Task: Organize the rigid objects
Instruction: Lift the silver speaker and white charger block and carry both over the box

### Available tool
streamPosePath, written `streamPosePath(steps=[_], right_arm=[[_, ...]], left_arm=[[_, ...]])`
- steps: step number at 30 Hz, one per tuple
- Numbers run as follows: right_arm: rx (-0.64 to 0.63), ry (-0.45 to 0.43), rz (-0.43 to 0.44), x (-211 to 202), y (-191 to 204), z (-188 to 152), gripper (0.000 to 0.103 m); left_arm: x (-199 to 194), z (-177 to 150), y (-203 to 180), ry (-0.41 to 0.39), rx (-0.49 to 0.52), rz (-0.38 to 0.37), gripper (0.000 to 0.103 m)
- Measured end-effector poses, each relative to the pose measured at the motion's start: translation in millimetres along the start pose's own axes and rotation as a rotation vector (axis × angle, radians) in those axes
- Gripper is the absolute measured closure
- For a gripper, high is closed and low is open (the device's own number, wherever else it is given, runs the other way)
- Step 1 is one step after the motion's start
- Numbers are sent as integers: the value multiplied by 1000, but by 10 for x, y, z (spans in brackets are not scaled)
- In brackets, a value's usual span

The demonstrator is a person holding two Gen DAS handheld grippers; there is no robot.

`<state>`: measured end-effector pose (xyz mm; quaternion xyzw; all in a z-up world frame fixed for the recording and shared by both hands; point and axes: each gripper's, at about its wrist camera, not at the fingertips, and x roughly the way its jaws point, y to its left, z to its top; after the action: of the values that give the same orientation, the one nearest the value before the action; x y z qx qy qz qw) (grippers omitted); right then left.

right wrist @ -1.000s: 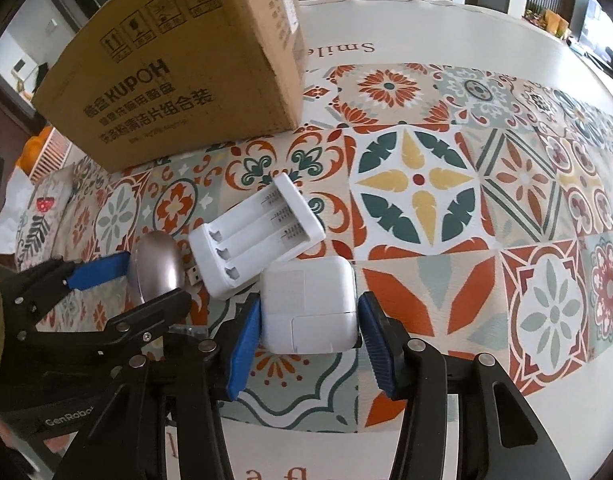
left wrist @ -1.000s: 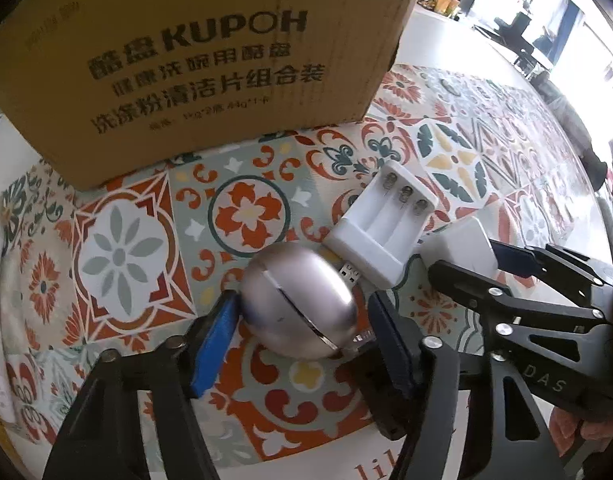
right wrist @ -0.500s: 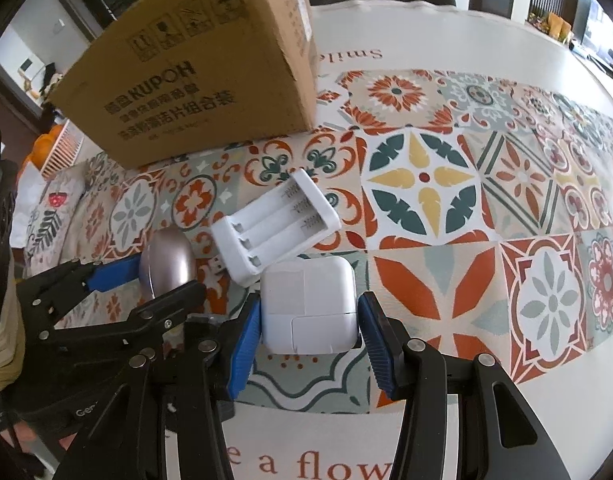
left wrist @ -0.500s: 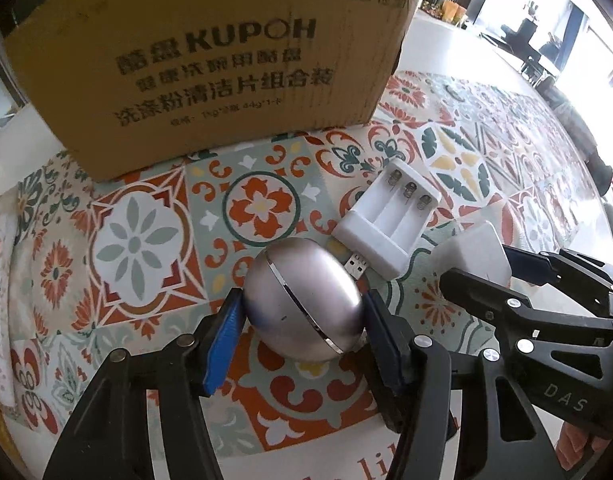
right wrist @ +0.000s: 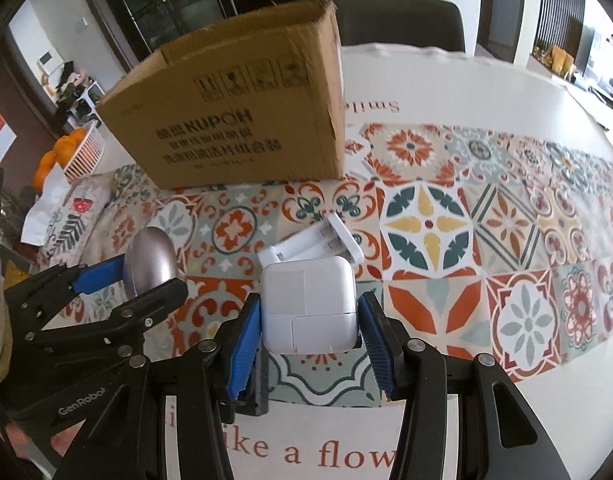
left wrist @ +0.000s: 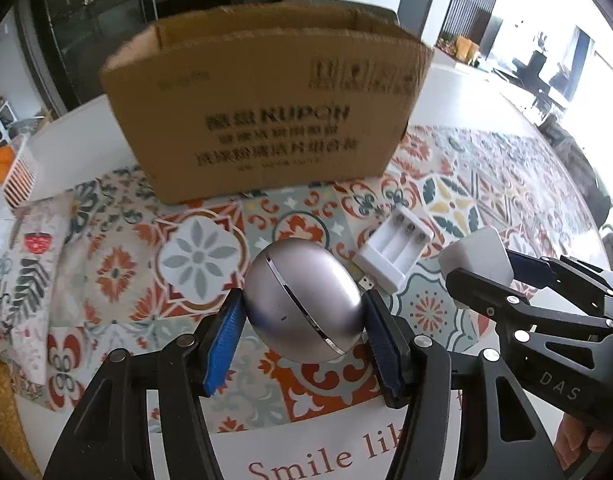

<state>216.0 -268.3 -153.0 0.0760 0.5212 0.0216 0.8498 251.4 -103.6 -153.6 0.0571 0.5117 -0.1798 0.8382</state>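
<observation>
My left gripper (left wrist: 302,334) is shut on a silver egg-shaped object (left wrist: 302,306) and holds it above the patterned tablecloth. It also shows in the right wrist view (right wrist: 152,262). My right gripper (right wrist: 310,332) is shut on a white square power adapter (right wrist: 308,304), also lifted; the adapter shows in the left wrist view (left wrist: 476,254). A white battery holder (left wrist: 394,254) lies on the cloth between and beyond the two grippers, partly hidden behind the adapter in the right wrist view (right wrist: 318,240). An open cardboard box (left wrist: 266,108) stands behind.
The tiled-pattern tablecloth (right wrist: 486,220) covers a white table and stretches to the right. A folded patterned cloth (left wrist: 22,264) lies at the left edge. A white basket with oranges (right wrist: 72,148) and a dark chair (right wrist: 398,20) sit beyond the table.
Both grippers have risen and pulled back with their objects, so the box's open top rim now shows. The left gripper closed on the silver egg. The battery holder stayed on the cloth.
</observation>
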Motion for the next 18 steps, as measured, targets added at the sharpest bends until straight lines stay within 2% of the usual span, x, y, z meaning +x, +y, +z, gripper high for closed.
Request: streamPosePath(steps=[18], right_arm=[[-62,-173,24,-685,347,282,53]], left_arm=[[-815,197,99,-188,-37,51,44]])
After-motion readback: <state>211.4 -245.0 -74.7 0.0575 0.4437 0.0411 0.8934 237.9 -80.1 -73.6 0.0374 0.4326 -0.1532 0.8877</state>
